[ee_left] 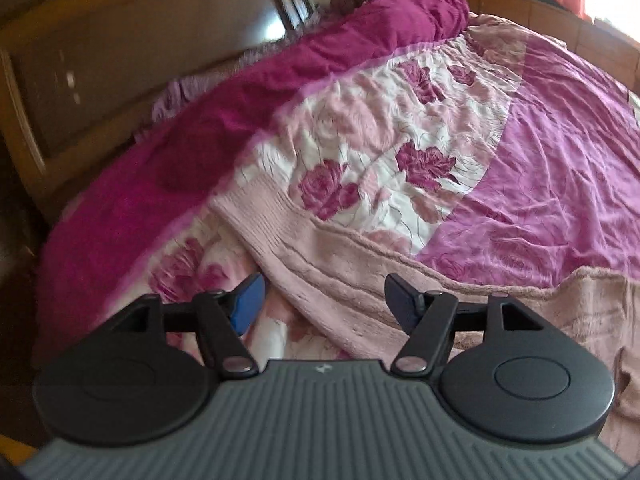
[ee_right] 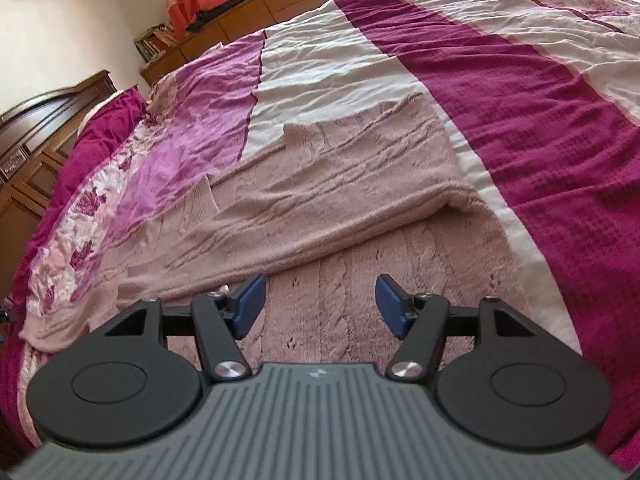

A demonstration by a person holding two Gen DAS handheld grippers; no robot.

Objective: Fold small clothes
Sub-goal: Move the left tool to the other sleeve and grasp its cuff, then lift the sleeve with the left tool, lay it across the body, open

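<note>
A dusty-pink cable-knit sweater [ee_right: 320, 200] lies spread on the bed, one part folded over across its body with a fold edge running diagonally. In the left wrist view the sweater [ee_left: 340, 280] shows with a ribbed cuff or hem end [ee_left: 256, 208] pointing up-left. My left gripper [ee_left: 324, 304] is open and empty, hovering just above the sweater's edge. My right gripper [ee_right: 320, 304] is open and empty, hovering just above the sweater's lower knit panel.
The bed is covered with a pink, white and magenta floral and striped bedspread [ee_right: 500, 120]. A magenta blanket roll [ee_left: 280, 80] lies along the wooden headboard [ee_left: 80, 60]. Wooden cabinets [ee_right: 240, 20] and curtains stand beyond the bed.
</note>
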